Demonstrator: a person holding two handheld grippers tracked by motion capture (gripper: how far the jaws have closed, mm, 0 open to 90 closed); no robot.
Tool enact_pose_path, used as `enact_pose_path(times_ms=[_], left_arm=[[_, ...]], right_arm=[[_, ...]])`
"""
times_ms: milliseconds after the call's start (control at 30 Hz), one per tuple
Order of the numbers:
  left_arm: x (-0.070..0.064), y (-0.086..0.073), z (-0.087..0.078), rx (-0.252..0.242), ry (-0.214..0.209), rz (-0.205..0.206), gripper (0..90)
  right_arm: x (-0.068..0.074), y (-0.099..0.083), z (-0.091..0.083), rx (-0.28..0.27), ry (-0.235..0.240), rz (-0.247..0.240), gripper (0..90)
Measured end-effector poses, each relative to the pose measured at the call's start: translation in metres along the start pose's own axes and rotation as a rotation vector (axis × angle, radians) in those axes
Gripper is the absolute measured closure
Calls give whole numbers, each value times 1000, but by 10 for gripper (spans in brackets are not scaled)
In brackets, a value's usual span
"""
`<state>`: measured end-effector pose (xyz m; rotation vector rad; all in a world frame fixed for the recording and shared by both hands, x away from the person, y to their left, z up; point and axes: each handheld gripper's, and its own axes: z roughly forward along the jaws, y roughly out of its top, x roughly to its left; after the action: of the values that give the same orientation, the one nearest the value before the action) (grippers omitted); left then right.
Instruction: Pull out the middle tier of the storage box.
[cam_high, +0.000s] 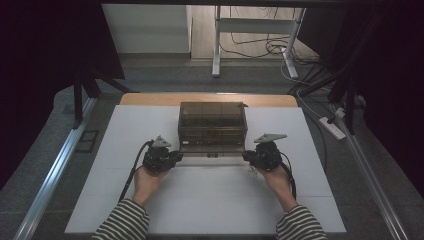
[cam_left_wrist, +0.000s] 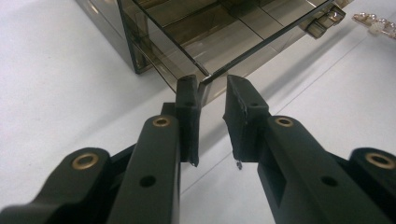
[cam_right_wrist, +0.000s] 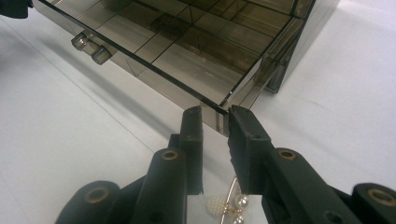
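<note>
**Both grippers at the corners of the pulled-out drawer**

The left gripper (cam_left_wrist: 212, 86) has its jaws narrowly parted, with the near left corner of the smoky drawer (cam_left_wrist: 233, 42) between the tips. The right gripper (cam_right_wrist: 215, 114) stands the same way at the opposite corner. The drawer juts out of the tinted plastic box (cam_high: 212, 122), which sits mid-table on the white board (cam_high: 210, 200). Pearl jewellery (cam_right_wrist: 224, 203) lies under the right gripper.
</note>
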<state>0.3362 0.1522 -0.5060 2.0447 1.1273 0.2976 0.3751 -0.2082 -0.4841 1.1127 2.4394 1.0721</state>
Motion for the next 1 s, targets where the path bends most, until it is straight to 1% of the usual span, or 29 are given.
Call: enact_pose_path(times_ms=[133,233,300,567,700,833,933,1000], left_arm=[[-2,-3,-1,-4,-4,5,748],[-4,-6,-1,-1,-2,8,746],[-5,-8,0,4,-4,13,745],[-5,-10,2,6,1,24,741],[-5,-11,5,8,2,22,734],[-6,-13,6,-3,-2,27,681],[-7,-13,3,-19,0,25,613],[-7,-13,0,-28,4,26,572]], right_arm=[[2,-2,-2,4,-2,-2,748],[5,-3,-2,10,-16,-20,747],[6,-5,-2,22,-16,-17,745],[6,-7,-1,27,-18,-15,744],[6,-7,0,27,-17,-12,742],[6,-7,0,23,-14,-10,728],[7,-6,-2,19,-30,-28,700],[7,-6,-5,17,-34,-31,685]])
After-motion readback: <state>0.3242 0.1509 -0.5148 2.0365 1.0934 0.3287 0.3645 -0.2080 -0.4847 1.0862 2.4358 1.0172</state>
